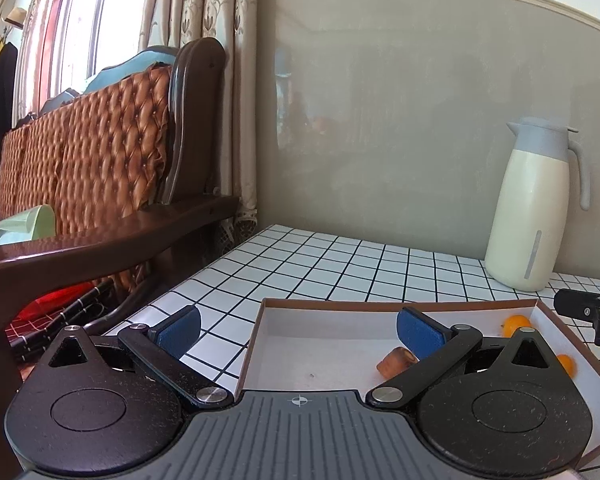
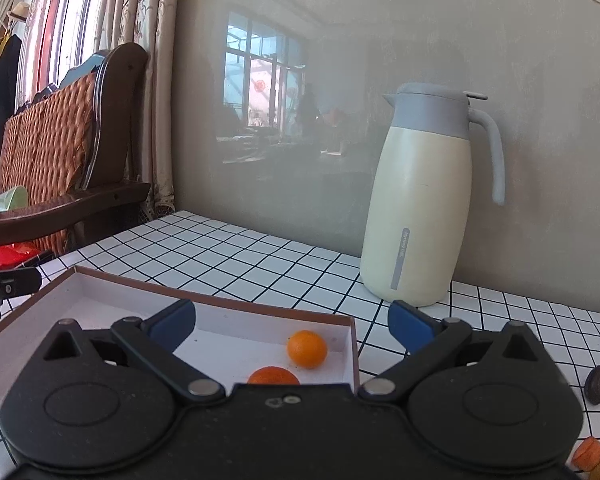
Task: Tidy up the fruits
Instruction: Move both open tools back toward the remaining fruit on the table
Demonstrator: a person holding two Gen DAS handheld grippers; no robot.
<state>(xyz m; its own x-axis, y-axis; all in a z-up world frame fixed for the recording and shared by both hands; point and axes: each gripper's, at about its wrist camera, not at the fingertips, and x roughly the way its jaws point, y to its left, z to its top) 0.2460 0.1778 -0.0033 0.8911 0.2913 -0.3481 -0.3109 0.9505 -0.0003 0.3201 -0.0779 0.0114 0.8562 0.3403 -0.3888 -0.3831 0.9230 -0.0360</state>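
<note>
A shallow cardboard box (image 1: 380,305) (image 2: 220,300), white inside with a brown rim, lies on the tiled table. In the left wrist view a brown dried fruit piece (image 1: 394,361) rests in it beside the right blue pad, and two small oranges (image 1: 517,323) sit at its right end. In the right wrist view those oranges (image 2: 307,349) lie between the jaws near the box's right wall. My left gripper (image 1: 298,330) is open over the box's left end, empty. My right gripper (image 2: 292,326) is open too, holding nothing. The right gripper's fingers (image 1: 588,312) show at the left view's right edge.
A cream jug with a grey lid (image 1: 534,208) (image 2: 424,200) stands against the wall behind the box. On the table to the right lie a dark round fruit piece (image 2: 598,385) and orange pieces (image 2: 589,453). A wooden sofa (image 1: 112,152) flanks the table's left edge.
</note>
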